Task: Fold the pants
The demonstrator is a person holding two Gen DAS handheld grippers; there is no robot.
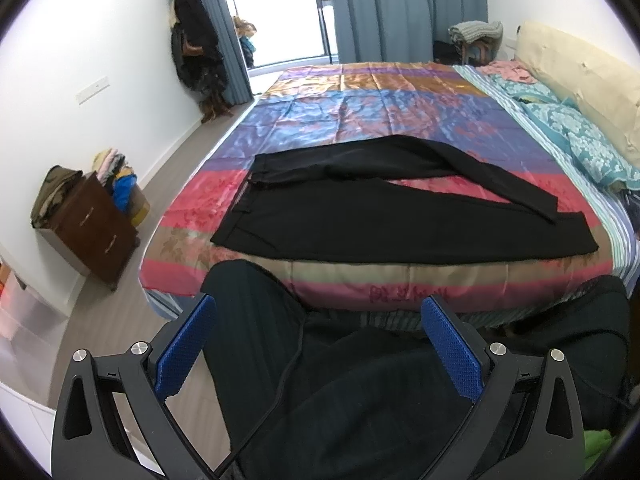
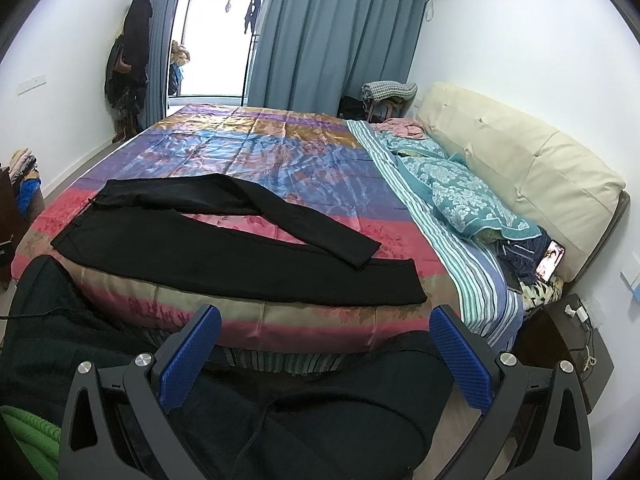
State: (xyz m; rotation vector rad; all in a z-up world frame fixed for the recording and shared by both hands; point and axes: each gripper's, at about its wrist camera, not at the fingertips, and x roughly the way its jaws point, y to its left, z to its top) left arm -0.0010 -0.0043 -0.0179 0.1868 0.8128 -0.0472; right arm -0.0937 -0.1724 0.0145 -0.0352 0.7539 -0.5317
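Note:
Black pants [image 1: 304, 220] lie spread on the bed near its front edge, waistband to the left, legs to the right. The near leg lies flat; the far leg bends and its cuff crosses onto the near leg. They also show in the right wrist view [image 2: 224, 252]. My left gripper [image 1: 320, 320] is open and empty, held back from the bed above the person's dark-clothed legs. My right gripper [image 2: 326, 328] is open and empty too, also short of the bed's edge.
The bed has a colourful satin cover [image 1: 360, 116], teal pillows [image 2: 464, 196] and a cream headboard [image 2: 520, 160] at right. A brown drawer unit [image 1: 96, 232] piled with clothes stands left. A nightstand [image 2: 568, 336] and a phone [image 2: 550, 264] are at right.

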